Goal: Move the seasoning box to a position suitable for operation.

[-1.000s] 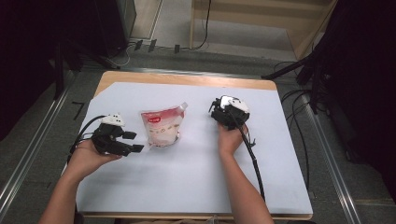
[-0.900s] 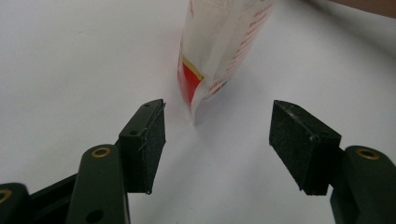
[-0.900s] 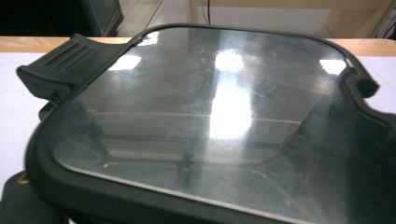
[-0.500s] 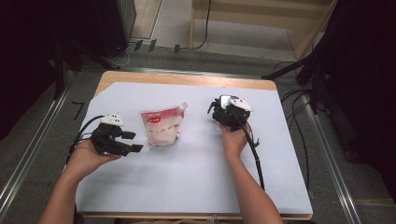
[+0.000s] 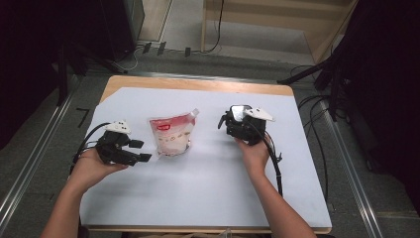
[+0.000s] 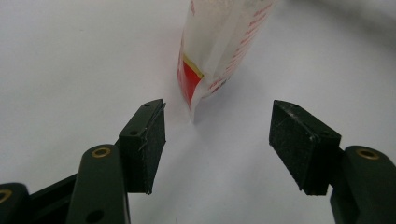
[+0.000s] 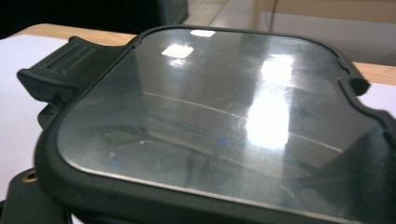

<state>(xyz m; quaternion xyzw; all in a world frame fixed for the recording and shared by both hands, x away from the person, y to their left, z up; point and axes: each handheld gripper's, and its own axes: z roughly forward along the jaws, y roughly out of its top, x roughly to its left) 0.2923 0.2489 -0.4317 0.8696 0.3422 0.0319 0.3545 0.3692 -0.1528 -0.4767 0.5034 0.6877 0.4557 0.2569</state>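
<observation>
The left gripper is resting low on the white sheet covering the wooden table, its matte black jaws standing spread with nothing between them; in the left gripper view the square, grainy pads are framing bare paper — and the corner of the pouch is sitting just beyond them, not touching either pad. That pouch is lying flat near the middle of the sheet, between the two hands; it is a soft, glossy plastic bag, translucent white with a red label band and red print, its top corner drawn out into a small spout. The right gripper is hovering to the pouch's right, clear of it, a grey three-cornered plate on top and a black cable trailing back along the forearm; whether its jaws are apart or together I cannot tell — in the right gripper view a dark, rounded-square plate with a shiny, reflective face and a thick rubbery black rim is sitting right across the lens.
</observation>
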